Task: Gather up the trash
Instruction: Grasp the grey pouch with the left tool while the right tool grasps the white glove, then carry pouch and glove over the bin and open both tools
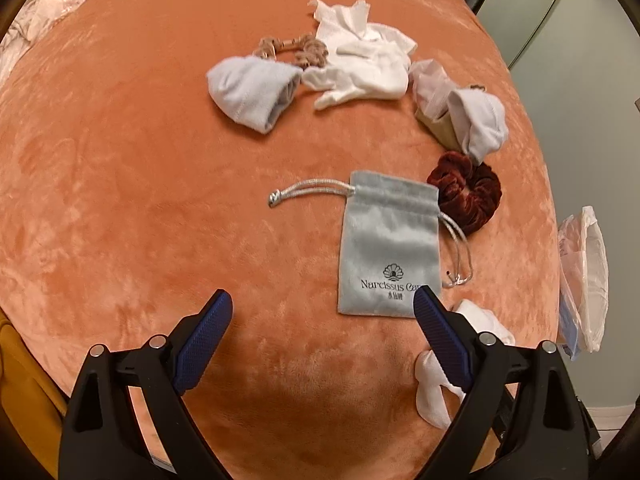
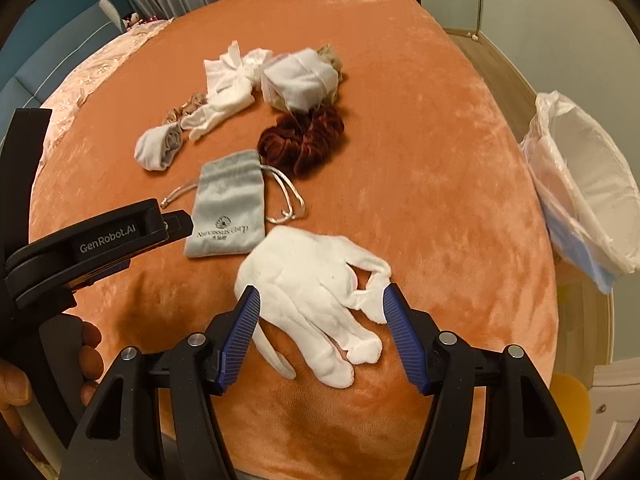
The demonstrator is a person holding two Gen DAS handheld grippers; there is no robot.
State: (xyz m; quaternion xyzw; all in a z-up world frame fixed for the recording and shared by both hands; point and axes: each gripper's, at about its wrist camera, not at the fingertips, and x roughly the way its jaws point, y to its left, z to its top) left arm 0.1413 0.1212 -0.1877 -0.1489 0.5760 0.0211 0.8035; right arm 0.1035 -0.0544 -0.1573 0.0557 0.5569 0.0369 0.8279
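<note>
A white glove [image 2: 304, 272] lies flat on the orange bedspread [image 2: 420, 184]. My right gripper [image 2: 321, 291] hovers over it, open, with the palm and thumb of the glove between the blue pads [image 2: 240, 332]. A grey drawstring pouch [image 1: 388, 248] lies just ahead of my left gripper [image 1: 323, 298], which is open wide with only bedspread between its fingers. Its right finger [image 1: 440, 340] covers part of the same glove [image 1: 430, 388]. Beyond the pouch lie a dark red scrunchie [image 1: 468, 196], crumpled white cloths [image 1: 360, 60], a pale blue sock [image 1: 252, 92] and a beige scrunchie [image 1: 288, 48].
A bin lined with a white plastic bag [image 2: 588, 184] stands off the bed's right edge. A white sock on a beige item [image 1: 476, 120] lies near that edge. A hand [image 2: 88, 352] holds the left gripper at the left of the right wrist view. Pink bedding [image 1: 48, 4] lies far left.
</note>
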